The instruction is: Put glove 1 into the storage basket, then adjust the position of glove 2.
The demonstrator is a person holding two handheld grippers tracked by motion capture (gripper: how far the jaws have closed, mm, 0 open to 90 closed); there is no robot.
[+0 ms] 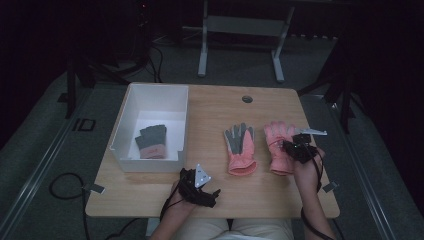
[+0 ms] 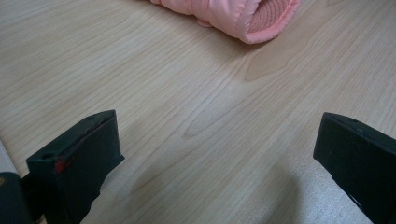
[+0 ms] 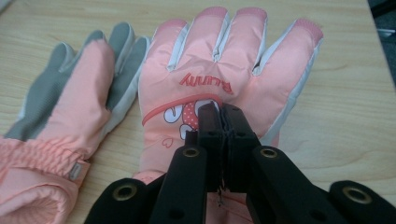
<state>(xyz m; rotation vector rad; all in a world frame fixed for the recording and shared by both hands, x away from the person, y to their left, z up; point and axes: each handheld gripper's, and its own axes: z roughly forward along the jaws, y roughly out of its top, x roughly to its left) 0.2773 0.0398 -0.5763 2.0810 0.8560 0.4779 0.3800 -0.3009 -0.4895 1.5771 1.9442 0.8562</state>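
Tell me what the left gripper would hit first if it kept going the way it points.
Probably the cuff of the grey-palmed pink glove; the left gripper has bare table ahead before it, though depth is unclear.

We see a dim room, dark walls | grey carpet floor (image 1: 45,145) | light wooden table (image 1: 260,192) with a round cable hole (image 1: 247,99) at its far edge | grey metal frame (image 1: 240,30) standing beyond it | black cable (image 1: 62,187) looping on the floor at left.
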